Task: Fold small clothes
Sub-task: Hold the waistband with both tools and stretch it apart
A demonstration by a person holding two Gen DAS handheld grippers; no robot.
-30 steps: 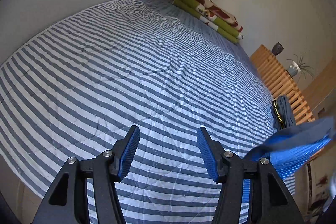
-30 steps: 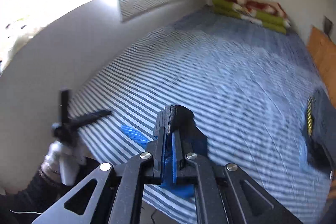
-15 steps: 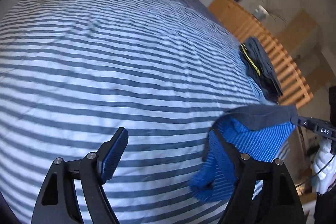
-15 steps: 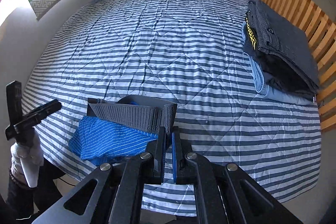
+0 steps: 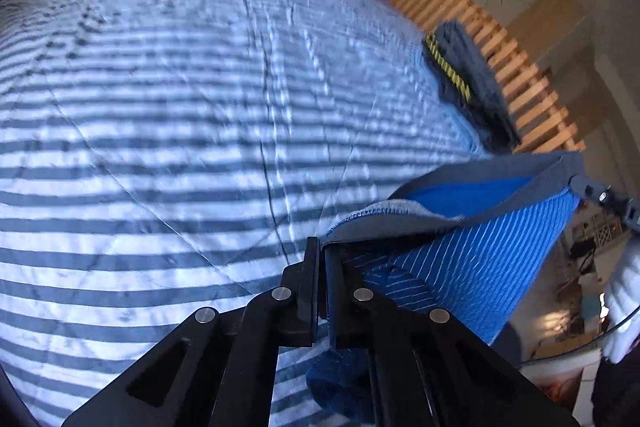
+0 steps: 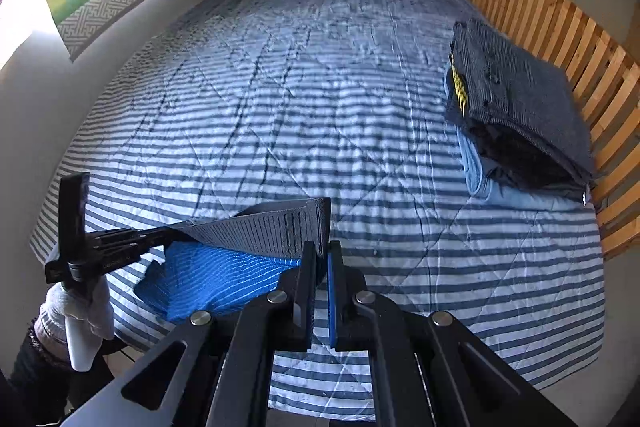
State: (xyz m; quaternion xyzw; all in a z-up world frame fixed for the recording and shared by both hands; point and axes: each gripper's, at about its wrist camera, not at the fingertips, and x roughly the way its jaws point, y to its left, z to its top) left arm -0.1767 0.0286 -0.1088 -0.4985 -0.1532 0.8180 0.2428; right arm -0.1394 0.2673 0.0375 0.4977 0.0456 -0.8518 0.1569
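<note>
- Underwear [image 6: 224,279], blue with thin pale stripes and a grey waistband [image 6: 272,231], hangs just above the near edge of the striped bedspread [image 6: 320,115], well apart from the folded clothes stack [image 6: 516,111] by the wooden slat rail [image 6: 560,27].
- Left gripper [image 5: 322,247]: jaws have just been closing and now pinch one end of the waistband, nothing else between them.
- Right gripper [image 6: 320,255]: jaws narrow, clamped on the other waistband end.
- Waistband stretched nearly straight between the two grips, so long axis runs gripper to gripper, roughly along the bedspread's near edge; waistband on top, legs drooping down toward the bedspread.
- Step in hand, my read: spread and lay flat before folding.
- Do it well: keep the waistband taut and level, lower the drooping legs onto the bedspread first, then drag back a little to smooth out creases.
- Risk: lower cloth looks bunched under the left gripper and may land crumpled.
</note>
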